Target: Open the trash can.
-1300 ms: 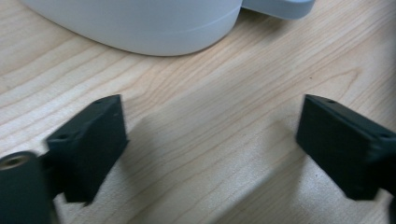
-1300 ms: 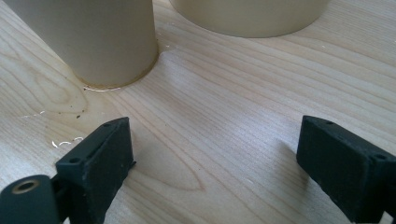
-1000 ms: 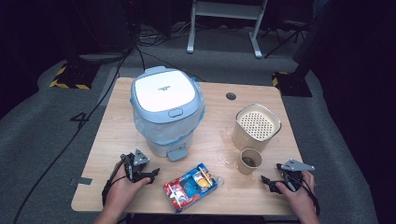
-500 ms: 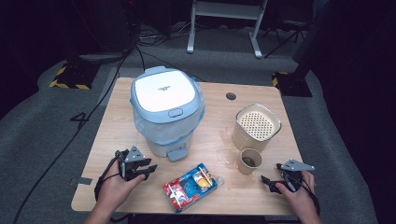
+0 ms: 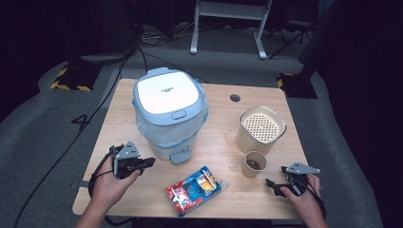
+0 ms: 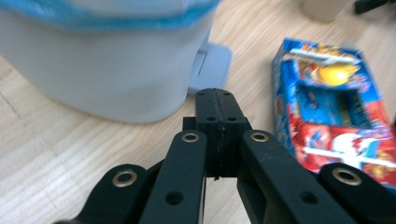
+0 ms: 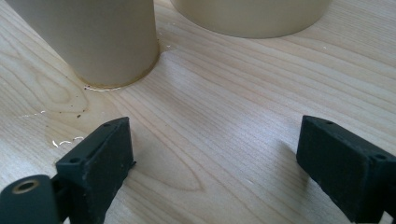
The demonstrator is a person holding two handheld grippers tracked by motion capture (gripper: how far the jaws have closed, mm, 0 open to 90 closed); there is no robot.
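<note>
So the left hand-held gripper (image 5: 142,164) sits near the front-left of the wooden surface (image 5: 119,109), just beside the base of the white and blue bin (image 5: 168,111). Its jaws have just been closing, and the left gripper view shows them pressed flat together with nothing between them. That same view gets in close on the bin's grey pedal (image 6: 210,65) and the colourful snack packet (image 6: 336,116) lying flat off to one side, though the bin itself is pretty blurry there.

The right hand-held gripper (image 5: 278,184) rests low at the front-right edge, jaws spread wide and holding nothing. From above you can see the paper cup (image 5: 254,164) just ahead of it, with the beige perforated container (image 5: 261,128) right behind the cup. The right gripper view adds what the high view can't: a wet ring and little specks on the wood around the cup's base (image 7: 107,42). The packet lies between the two hands, near the front edge.
</note>
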